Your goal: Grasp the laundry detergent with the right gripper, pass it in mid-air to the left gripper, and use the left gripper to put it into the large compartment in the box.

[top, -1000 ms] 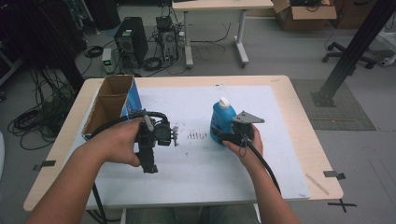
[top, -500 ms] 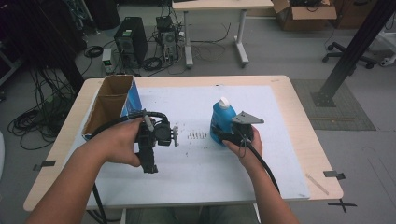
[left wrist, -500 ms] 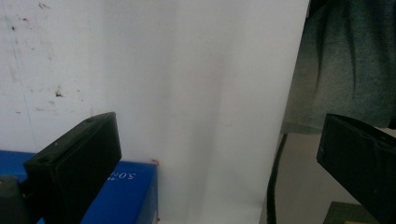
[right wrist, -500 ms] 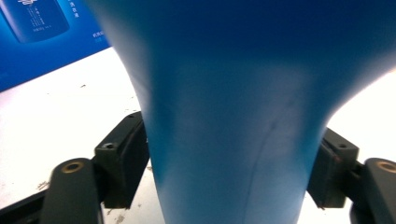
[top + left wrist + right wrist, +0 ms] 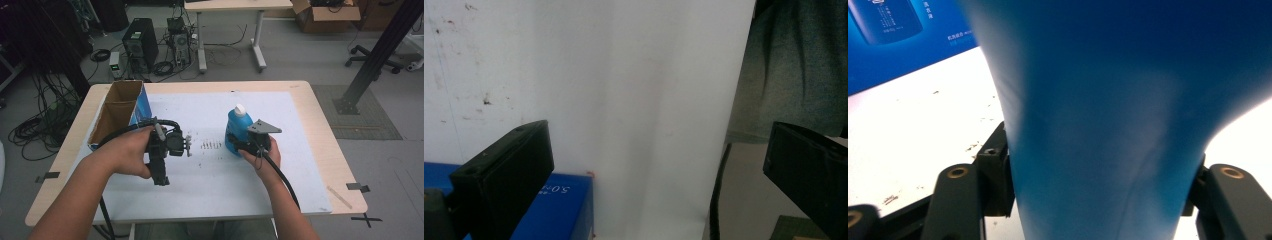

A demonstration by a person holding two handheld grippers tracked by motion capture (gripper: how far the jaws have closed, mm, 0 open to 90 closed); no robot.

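Observation:
A blue bottle [image 5: 238, 126] with a white cap stands upright on the white sheet, right of the middle. My right gripper [image 5: 240, 145] holds it low on its body from the near side. In the right gripper view the bottle [image 5: 1098, 100] sits between both jaws of the right gripper [image 5: 1098, 200], which have just been closing and now press on its sides. My left gripper [image 5: 167, 150] is held in the left hand over the sheet, left of the middle. In the left gripper view its jaws [image 5: 654, 145] stand wide open with nothing between them.
An open cardboard box [image 5: 117, 115] with a blue printed side [image 5: 893, 30] lies at the table's left; its blue corner [image 5: 559, 210] lies below the left gripper. Small dark marks [image 5: 210, 146] dot the sheet between the grippers. Cables, computers and desks stand on the floor beyond.

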